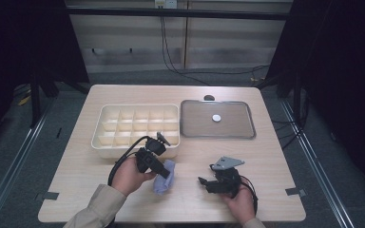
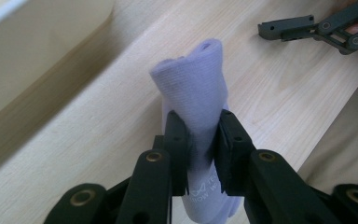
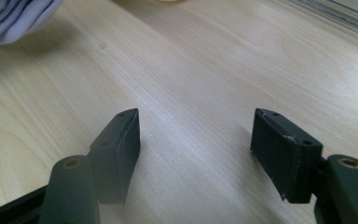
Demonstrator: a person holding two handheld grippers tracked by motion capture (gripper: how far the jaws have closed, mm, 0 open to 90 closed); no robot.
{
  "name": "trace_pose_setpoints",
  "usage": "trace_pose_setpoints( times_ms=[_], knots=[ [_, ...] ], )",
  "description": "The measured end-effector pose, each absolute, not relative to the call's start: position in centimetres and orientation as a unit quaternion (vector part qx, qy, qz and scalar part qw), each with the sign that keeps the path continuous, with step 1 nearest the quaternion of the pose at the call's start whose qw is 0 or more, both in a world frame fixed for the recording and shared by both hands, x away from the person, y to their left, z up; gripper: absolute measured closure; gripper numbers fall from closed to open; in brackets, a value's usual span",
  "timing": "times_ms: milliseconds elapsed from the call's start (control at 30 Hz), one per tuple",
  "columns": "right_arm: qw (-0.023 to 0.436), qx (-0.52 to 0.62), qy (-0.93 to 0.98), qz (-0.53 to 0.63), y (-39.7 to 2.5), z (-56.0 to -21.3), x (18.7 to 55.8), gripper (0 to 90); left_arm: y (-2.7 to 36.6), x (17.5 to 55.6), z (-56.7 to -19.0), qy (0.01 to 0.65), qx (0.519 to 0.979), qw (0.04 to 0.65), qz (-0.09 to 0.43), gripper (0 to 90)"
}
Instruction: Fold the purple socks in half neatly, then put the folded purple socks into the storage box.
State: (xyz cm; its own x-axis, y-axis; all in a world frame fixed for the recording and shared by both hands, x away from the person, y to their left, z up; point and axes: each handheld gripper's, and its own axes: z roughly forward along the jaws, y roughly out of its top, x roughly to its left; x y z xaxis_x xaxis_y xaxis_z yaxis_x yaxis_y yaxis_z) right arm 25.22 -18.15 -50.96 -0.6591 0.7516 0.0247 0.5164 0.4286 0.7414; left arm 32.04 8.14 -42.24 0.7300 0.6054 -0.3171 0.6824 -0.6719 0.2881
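The left gripper [image 2: 198, 154] has the rolled lilac cloth [image 2: 198, 100] pinched, not yet in the divided box [image 1: 138, 126]; the right gripper [image 3: 193, 149] gapes empty.

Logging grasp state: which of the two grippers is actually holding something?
The left gripper: its jaws are clamped on the rolled lavender cloth. The right gripper has its jaws spread apart over bare table, holding nothing.

The left hand [image 1: 129, 175] comes in from the table's near edge and holds the left gripper [image 2: 199, 144] angled towards the far right, its jaws pressed in tight from both sides. The right hand [image 1: 240, 202] rests close to the near edge towards the right corner, holding the right gripper [image 3: 195, 135] pointed left with its jaws spread wide apart.
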Motion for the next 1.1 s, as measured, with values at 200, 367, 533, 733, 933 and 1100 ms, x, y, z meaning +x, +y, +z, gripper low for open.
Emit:
trace_pose_setpoints(
  times_ms=[200,367,533,733,933,1100],
  knots=[
    [0.157,0.378,0.832,0.375,-18.1,-51.0,25.3,31.6,9.0,32.2,-41.9,0.364,0.905,0.198,-0.096,76.6],
    [0.157,0.377,0.832,0.375,-18.1,-51.0,25.3,30.9,9.9,32.4,-41.8,0.370,0.904,0.194,-0.096,76.6],
    [0.158,0.377,0.832,0.375,-18.1,-51.0,25.3,30.9,10.6,32.7,-41.5,0.370,0.904,0.190,-0.097,76.6],
    [0.157,0.376,0.832,0.375,-18.1,-51.0,25.3,30.6,11.2,32.9,-41.1,0.373,0.903,0.190,-0.098,76.6],
    [0.157,0.376,0.832,0.375,-18.1,-51.0,25.3,30.5,11.7,33.3,-40.5,0.378,0.901,0.190,-0.095,76.5],
    [0.157,0.376,0.833,0.375,-18.1,-51.0,25.3,30.3,12.1,33.6,-39.9,0.381,0.899,0.192,-0.094,76.5]
  ],
)
